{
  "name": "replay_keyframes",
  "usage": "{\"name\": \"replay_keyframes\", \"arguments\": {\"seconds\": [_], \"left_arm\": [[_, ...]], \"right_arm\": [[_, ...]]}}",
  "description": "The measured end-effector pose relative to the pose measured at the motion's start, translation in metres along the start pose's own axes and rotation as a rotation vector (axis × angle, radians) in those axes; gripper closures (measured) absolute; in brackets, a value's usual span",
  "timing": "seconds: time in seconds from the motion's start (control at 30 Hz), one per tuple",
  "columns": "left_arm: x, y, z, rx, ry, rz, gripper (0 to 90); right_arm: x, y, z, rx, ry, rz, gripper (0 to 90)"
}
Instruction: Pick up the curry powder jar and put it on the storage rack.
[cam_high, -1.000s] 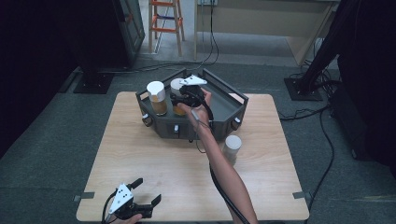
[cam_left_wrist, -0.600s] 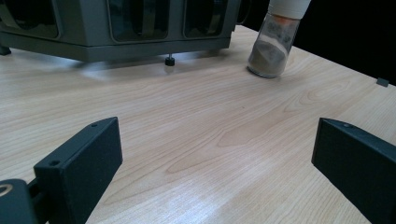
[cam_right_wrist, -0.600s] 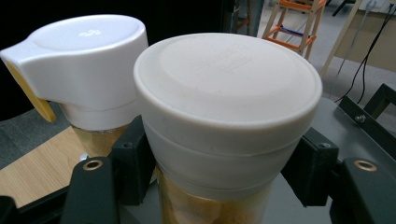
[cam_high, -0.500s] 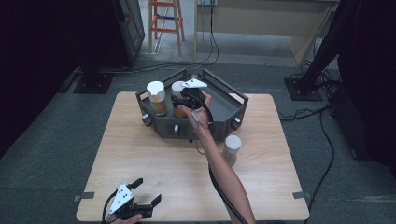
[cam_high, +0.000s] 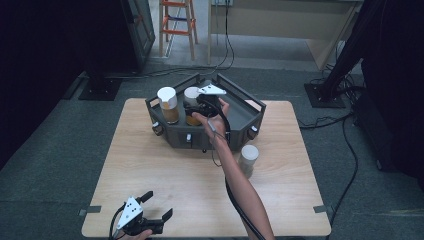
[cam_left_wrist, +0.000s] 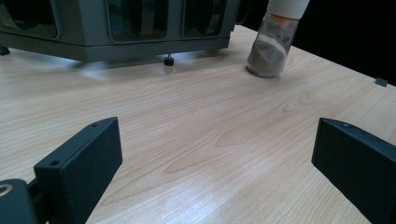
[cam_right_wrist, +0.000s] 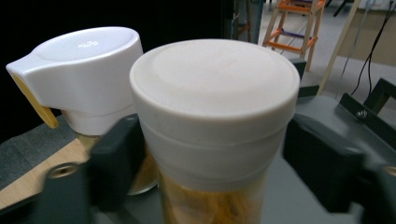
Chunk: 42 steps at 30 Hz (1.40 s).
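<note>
High view: against the frames of the last second almost nothing has shifted. The right gripper remains over the dark tray at the far side of the table, its jaws about the white-lidded jar, which stands in the tray just beside the spout-capped jar. The jar has neither risen nor travelled. The left gripper stays parked at the near table edge, jaws spread. The grey-powder jar stands alone on the wood, just outside the tray's near right wall. Left gripper view: left gripper is wide apart over bare wood and holds nothing; the grey-powder jar and the tray wall lie well ahead of it. Right gripper view: the white-lidded jar sits between the two jaws of the right gripper, upright, amber contents visible below the lid. The left jaw is blurred and reads as against the glass; the right jaw is close, but I cannot tell if it touches, so pinching or merely flanking is undetermined. The spout-capped jar is close behind it, on the tray floor. Judgement: the lack of travel suggests a grasp or release in hand at the tray, and the grey-powder jar is not yet dealt with.
</note>
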<state>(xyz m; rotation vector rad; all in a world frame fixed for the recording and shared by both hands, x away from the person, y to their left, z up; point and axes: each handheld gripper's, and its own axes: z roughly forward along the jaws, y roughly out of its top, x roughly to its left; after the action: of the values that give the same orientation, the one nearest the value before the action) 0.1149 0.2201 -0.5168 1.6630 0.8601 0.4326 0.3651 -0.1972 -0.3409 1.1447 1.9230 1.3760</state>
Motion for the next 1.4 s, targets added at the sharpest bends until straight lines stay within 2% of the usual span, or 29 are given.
{"name": "replay_keyframes", "arguments": {"seconds": [0.07, 0.17, 0.2, 0.47, 0.77, 0.87, 1.4], "left_arm": [[0.000, 0.000, 0.000, 0.001, -0.001, 0.002, 1.6], [0.000, 0.000, 0.000, -0.001, -0.001, 0.001, 1.6], [0.000, 0.000, 0.000, -0.001, -0.001, 0.000, 1.6], [0.000, 0.000, 0.000, 0.000, 0.000, -0.002, 1.6], [0.001, 0.000, 0.000, -0.001, 0.001, 0.000, 1.6], [0.001, 0.000, 0.000, -0.001, 0.002, 0.000, 1.6], [0.001, 0.000, 0.000, 0.001, 0.009, 0.001, 1.6]], "right_arm": [[0.000, -0.001, -0.002, 0.003, 0.001, 0.032, 11.0], [0.000, -0.005, -0.006, -0.007, -0.010, 0.045, 3.7], [0.000, -0.006, -0.007, -0.009, -0.008, 0.057, 3.5], [-0.003, -0.014, -0.020, -0.030, 0.011, 0.059, 2.4], [-0.002, -0.020, -0.042, -0.064, 0.049, 0.046, 2.4], [-0.001, -0.023, -0.049, -0.071, 0.045, 0.032, 2.4], [-0.008, -0.039, -0.089, -0.105, 0.094, 0.003, 2.3]]}}
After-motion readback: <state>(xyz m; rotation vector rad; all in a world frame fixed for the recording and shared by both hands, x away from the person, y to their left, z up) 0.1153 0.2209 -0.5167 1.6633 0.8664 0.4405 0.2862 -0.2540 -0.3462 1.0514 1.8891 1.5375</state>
